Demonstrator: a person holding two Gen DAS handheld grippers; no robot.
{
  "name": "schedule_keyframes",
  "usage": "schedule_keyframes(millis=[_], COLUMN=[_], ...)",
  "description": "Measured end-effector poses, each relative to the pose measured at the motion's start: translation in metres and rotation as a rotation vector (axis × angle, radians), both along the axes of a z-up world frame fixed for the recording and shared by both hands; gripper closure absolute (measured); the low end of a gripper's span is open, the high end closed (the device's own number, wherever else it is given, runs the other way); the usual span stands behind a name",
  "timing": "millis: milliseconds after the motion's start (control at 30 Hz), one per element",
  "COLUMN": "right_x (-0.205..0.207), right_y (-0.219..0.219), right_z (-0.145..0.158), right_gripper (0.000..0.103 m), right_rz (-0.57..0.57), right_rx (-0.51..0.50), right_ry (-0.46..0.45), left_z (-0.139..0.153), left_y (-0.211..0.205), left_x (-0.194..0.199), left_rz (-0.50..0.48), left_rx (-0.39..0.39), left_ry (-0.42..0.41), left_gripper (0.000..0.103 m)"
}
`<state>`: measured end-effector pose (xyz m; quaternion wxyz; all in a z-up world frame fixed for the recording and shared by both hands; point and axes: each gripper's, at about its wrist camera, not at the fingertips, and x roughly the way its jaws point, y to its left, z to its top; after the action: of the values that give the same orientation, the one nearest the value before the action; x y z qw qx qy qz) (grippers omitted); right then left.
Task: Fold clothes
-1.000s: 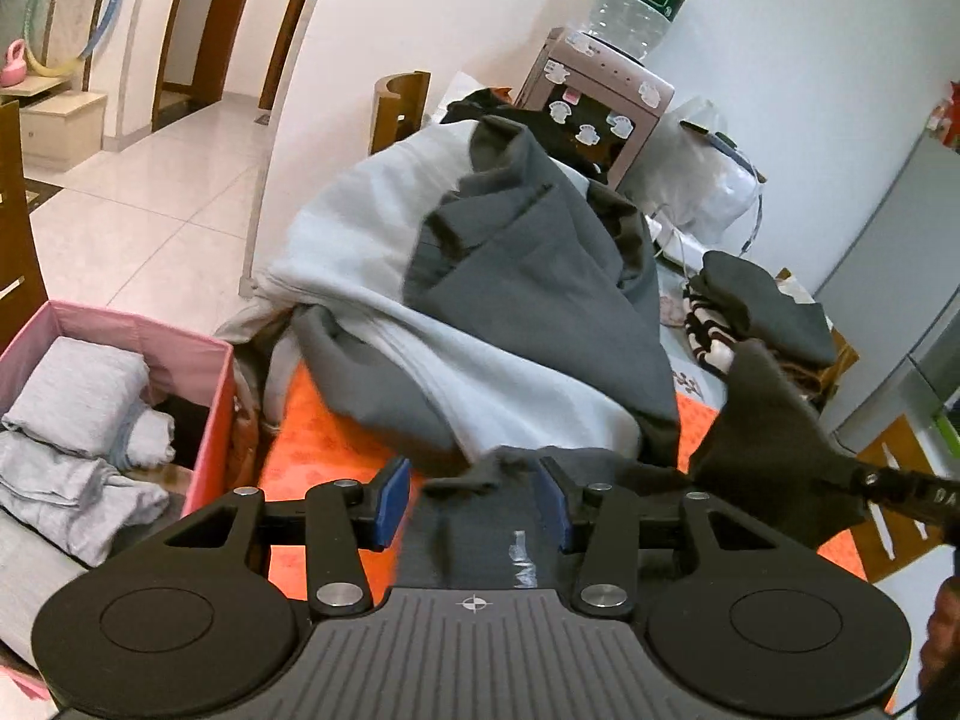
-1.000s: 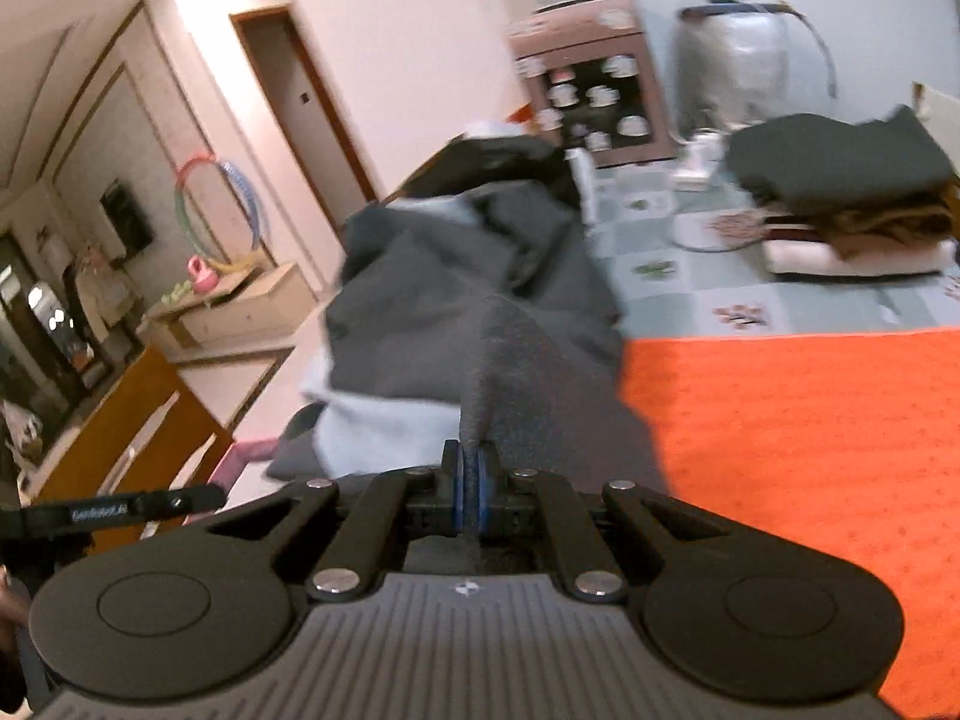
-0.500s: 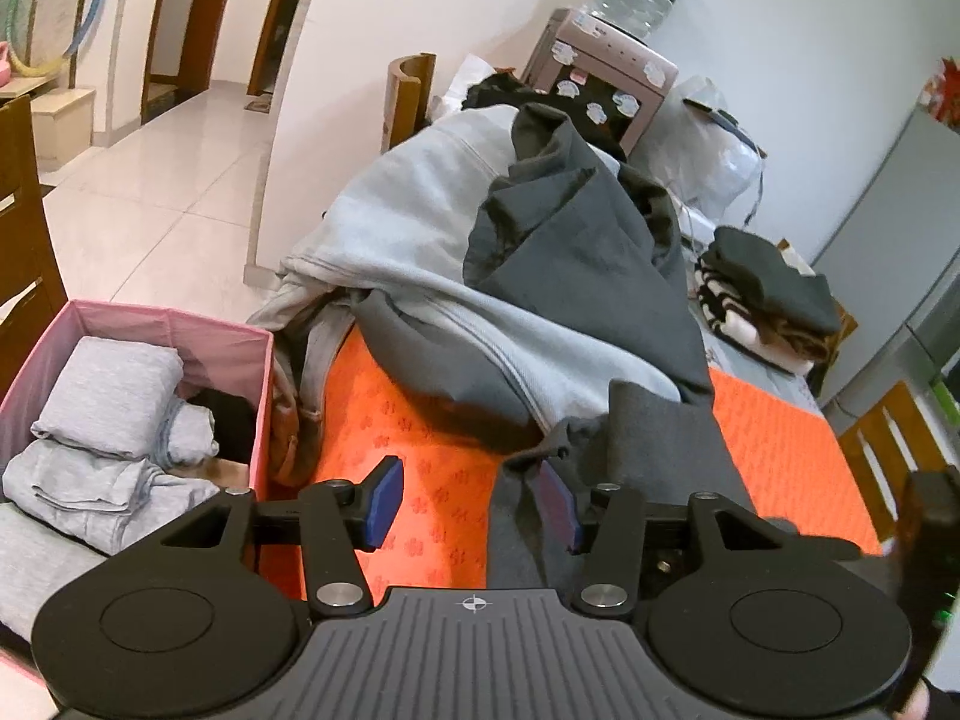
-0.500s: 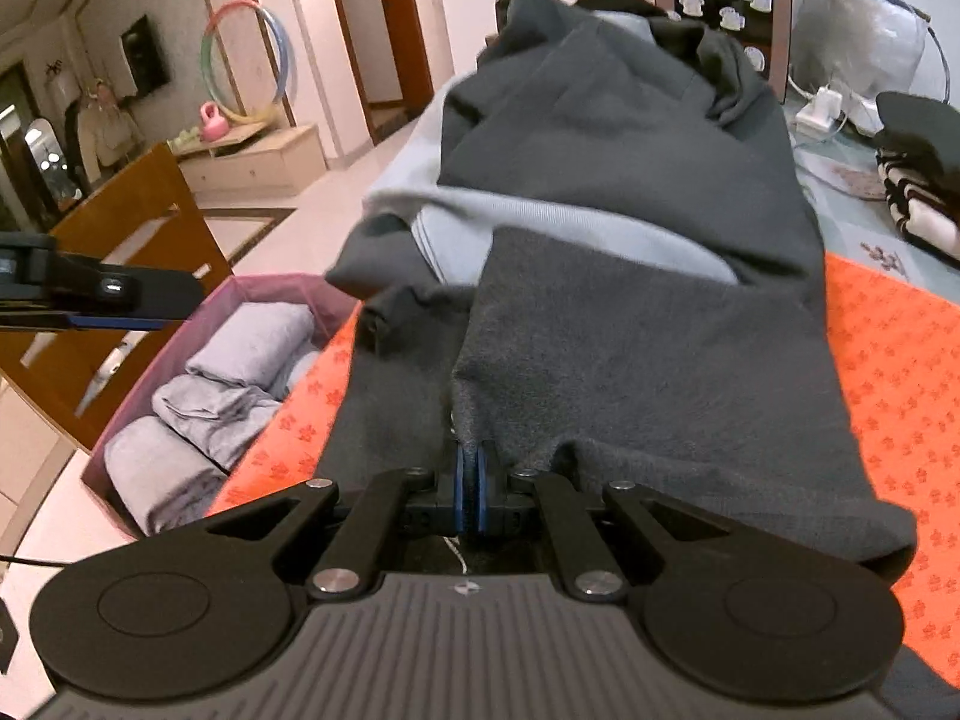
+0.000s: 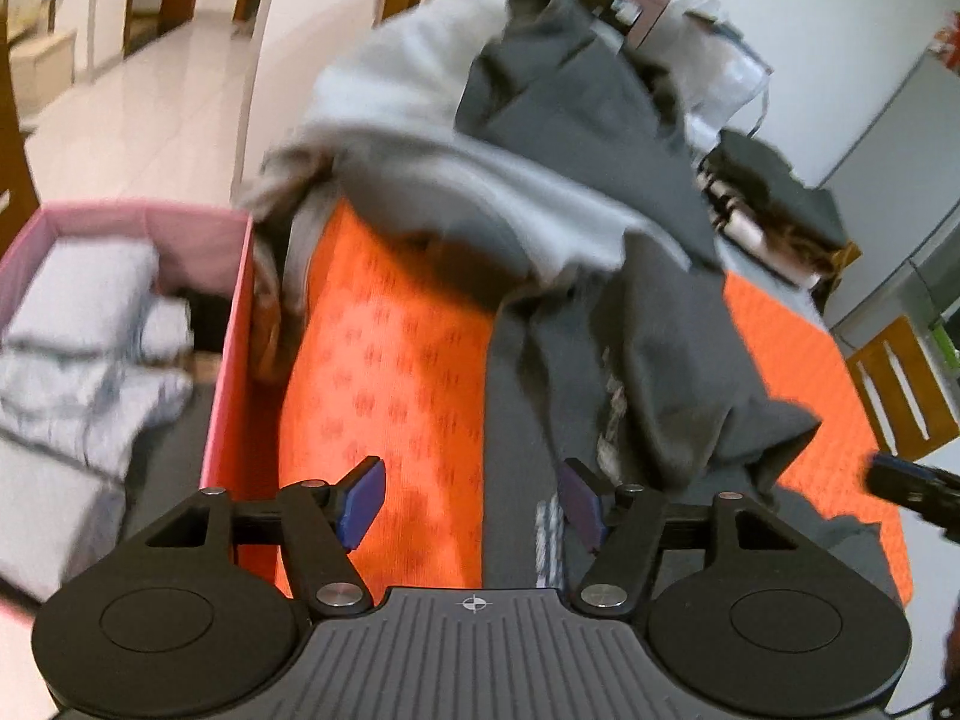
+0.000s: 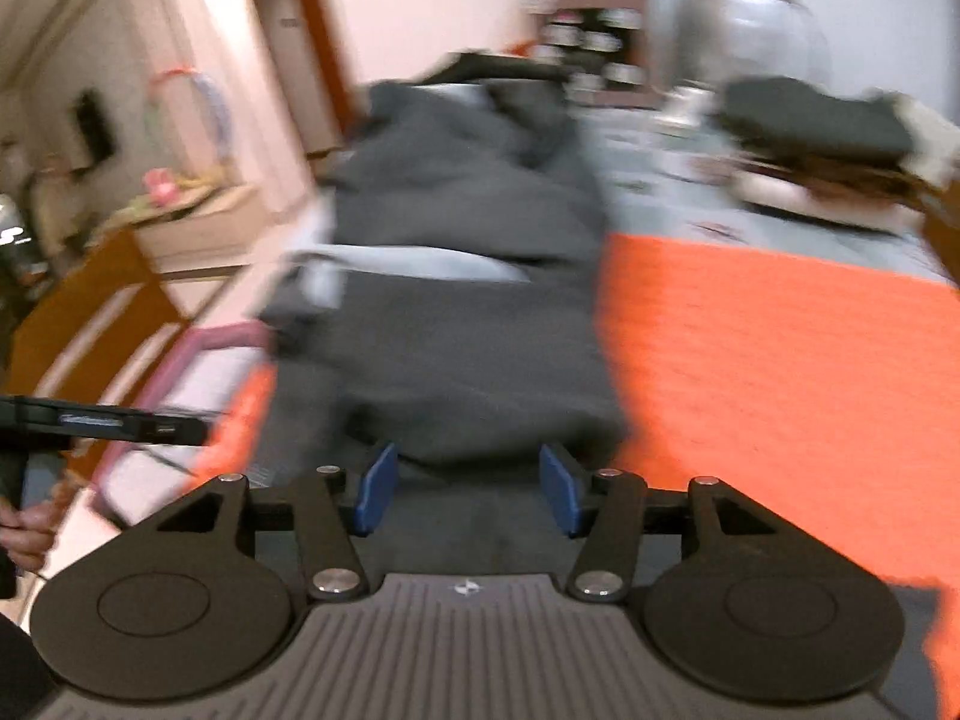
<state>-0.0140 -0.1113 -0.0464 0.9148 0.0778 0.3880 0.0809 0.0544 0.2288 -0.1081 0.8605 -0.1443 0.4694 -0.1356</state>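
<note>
Left wrist view shows the left gripper (image 5: 474,504) low over the orange mat (image 5: 390,360), its jaws having just been opening and now standing wide, gripping nothing; the near edge of the dark grey garment (image 5: 648,360) lies below and between them, no pad pressing on it. The garment is spread along the mat, running from the grippers toward the heap of unfolded clothes (image 5: 510,138) at the mat's far end. The right gripper (image 6: 468,489) has likewise just been opening and is well apart above the same garment's (image 6: 456,348) near hem, free of the cloth. Left of the mat, the pink box (image 5: 228,324) already holds folded pale grey pieces (image 5: 84,312). So some clothes look finished, this garment seems only laid out, its folding probably barely begun, and the heap remains.
</note>
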Motion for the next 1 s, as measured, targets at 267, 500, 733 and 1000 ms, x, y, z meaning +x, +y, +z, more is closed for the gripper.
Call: schedule_keyframes(millis=[267,500,733,1000], right_x=[-0.068,-0.102,-0.115,-0.127], right_y=[-0.136,-0.208,-0.236,-0.234], right_z=[-0.026,-0.058,-0.097,-0.108], right_gripper=[0.042,0.042,0.043,0.055], right_rz=[-0.386,-0.543,-0.561,-0.469], right_rx=[0.058,0.156,0.271,0.278], right_ry=[0.099,0.129,0.186,0.206], left_z=[-0.006,0.002,0.000,-0.014], left_y=[-0.013,-0.027,-0.040,-0.059], left_x=[-0.030,-0.054,-0.083,-0.118], left_rz=[-0.056,-0.117,-0.045,0.080], left_rx=[-0.004,-0.001,0.030,0.061], left_ry=[0.078,0.132,0.153,0.181], left_gripper=[0.036,0.036,0.036,0.047])
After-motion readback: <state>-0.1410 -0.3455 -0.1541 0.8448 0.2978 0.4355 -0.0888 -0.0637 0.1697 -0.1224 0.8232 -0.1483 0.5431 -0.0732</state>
